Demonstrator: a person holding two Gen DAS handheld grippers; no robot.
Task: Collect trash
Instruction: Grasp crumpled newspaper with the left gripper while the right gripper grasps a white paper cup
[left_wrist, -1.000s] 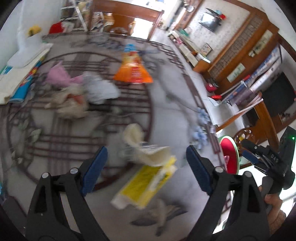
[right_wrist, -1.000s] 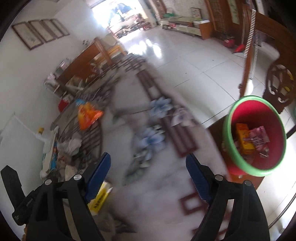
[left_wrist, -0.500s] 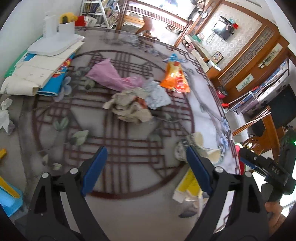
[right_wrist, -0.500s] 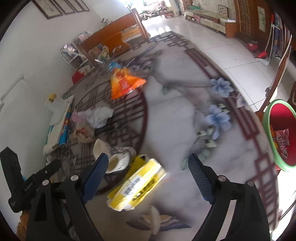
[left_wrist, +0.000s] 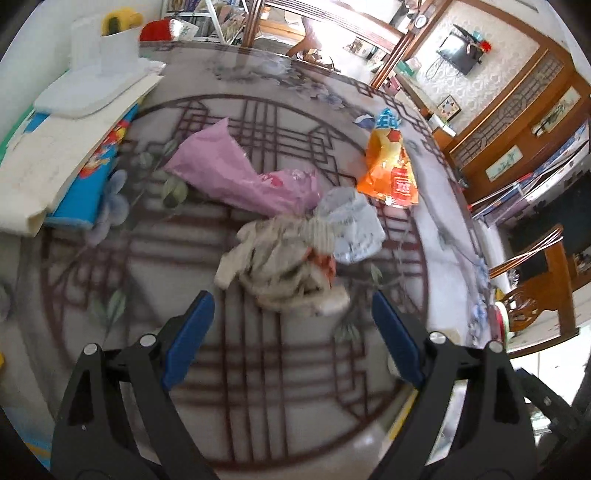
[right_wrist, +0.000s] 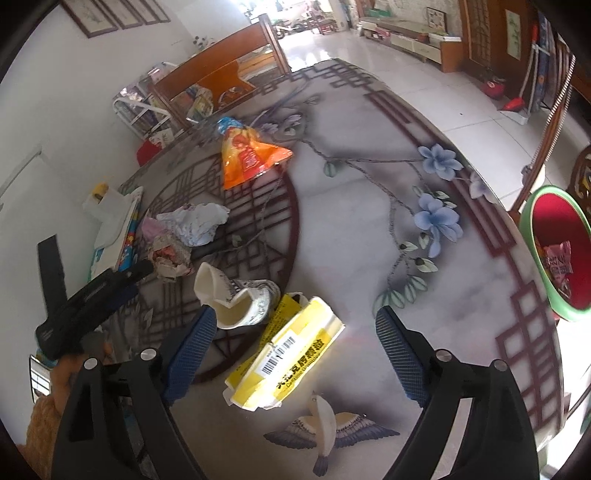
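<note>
Showing only rightward: yellow box, red bin

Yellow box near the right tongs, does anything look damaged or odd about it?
Yes. The yellow box lies flat on the table, crushed and torn open at its ends, touching a crumpled paper cup.

Right gripper over the littered table

The right gripper hangs with its jaws spread wide above a torn yellow box on the patterned table. A crumpled paper cup touches the box; an orange snack bag lies farther off, and a red bin sits past the table's edge.
</note>
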